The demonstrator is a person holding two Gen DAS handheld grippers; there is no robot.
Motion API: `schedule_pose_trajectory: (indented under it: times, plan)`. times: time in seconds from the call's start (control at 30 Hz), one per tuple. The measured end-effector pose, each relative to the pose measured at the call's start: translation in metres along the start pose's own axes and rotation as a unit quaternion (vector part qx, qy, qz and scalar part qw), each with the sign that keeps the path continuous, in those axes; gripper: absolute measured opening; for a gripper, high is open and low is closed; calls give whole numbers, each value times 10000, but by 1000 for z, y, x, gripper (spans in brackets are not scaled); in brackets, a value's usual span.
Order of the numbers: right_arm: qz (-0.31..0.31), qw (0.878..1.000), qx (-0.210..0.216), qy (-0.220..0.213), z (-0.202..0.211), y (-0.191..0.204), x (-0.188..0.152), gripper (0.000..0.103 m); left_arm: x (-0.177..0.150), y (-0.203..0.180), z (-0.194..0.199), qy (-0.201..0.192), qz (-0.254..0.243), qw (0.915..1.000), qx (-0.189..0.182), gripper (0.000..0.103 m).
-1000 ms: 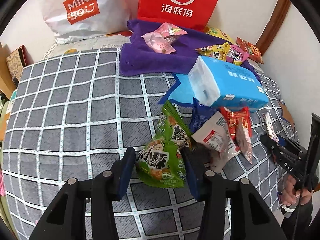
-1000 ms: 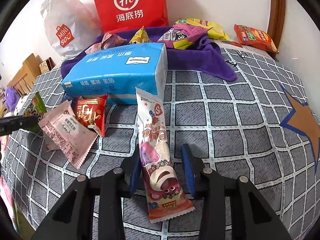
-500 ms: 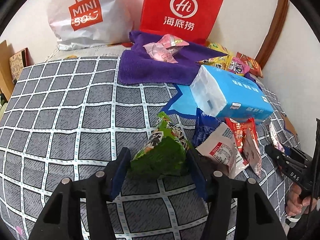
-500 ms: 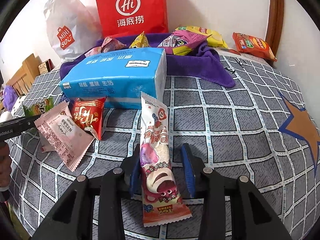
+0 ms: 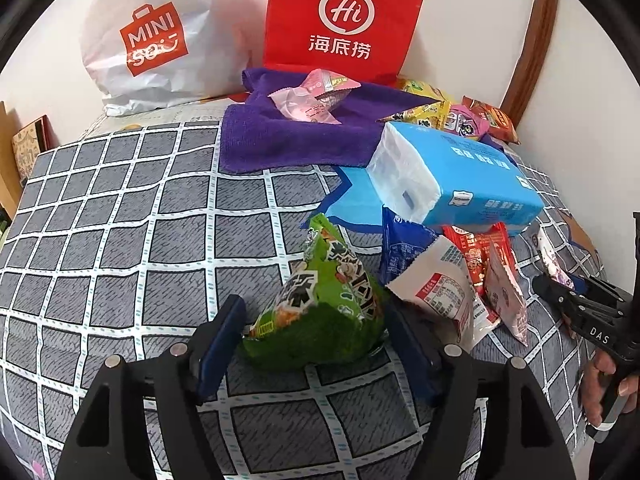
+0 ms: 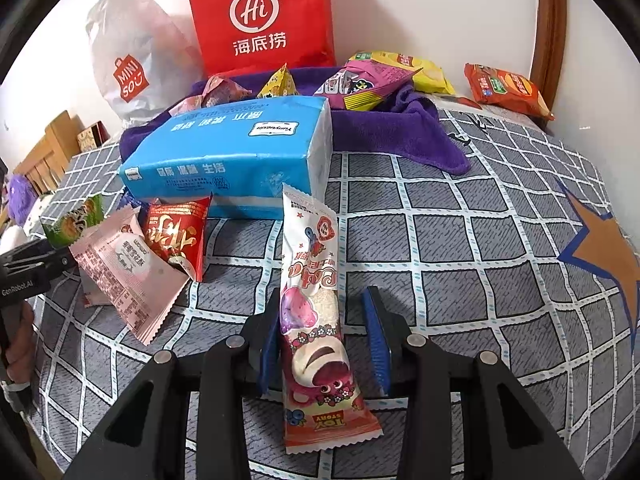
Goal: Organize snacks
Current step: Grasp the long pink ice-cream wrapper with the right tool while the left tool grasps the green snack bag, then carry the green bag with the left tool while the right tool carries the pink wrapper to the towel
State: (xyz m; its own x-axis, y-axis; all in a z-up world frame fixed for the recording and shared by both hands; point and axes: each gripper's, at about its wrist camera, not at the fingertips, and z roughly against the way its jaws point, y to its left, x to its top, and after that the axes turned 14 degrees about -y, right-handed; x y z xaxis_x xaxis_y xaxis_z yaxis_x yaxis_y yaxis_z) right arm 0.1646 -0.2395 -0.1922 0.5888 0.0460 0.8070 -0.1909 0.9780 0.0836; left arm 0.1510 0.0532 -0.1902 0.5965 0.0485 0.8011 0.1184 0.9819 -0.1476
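Observation:
A green snack bag (image 5: 320,312) rests on the grey checked bedspread (image 5: 120,240) between the fingers of my left gripper (image 5: 314,340). Its jaws are opening, and a gap shows beside the left pad. The same bag (image 6: 74,220) peeks in at the left of the right wrist view. My right gripper (image 6: 324,336) is shut on a long pink Toy Story snack pack (image 6: 312,280). The pack points forward, its near end lying over the gripper's frame. In the left wrist view that gripper (image 5: 560,292) sits at the right edge, with the pack (image 5: 554,258) sticking out of it.
A blue tissue pack (image 5: 460,176) lies mid-bed with a red packet (image 6: 176,236), a pink-white sachet (image 6: 124,268) and a blue packet (image 5: 400,248) before it. Behind, a purple towel (image 5: 288,136) carries several snacks. A red bag (image 5: 340,20) and a white bag (image 5: 156,40) lean on the wall.
My left gripper's jaws have spread wider and the green bag has sunk onto the bedspread between them. The right gripper still holds the pink pack in the same place.

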Motion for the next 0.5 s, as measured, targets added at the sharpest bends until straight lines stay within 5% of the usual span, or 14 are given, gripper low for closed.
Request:
schedule_pose_trajectory:
  times: [0.23, 0.4, 0.5]
  plan:
    - [-299, 9994, 168, -48, 1, -9, 0, 39, 1, 1, 0, -18, 51, 10000, -61, 71]
    - [-473, 9984, 301, -77, 2, -14, 0, 39, 2, 9, 4, -117, 275, 9995, -68, 53]
    - [-718, 9968, 323, -101, 3, -22, 0, 28, 2, 8, 9, -56, 277, 9996, -51, 50]
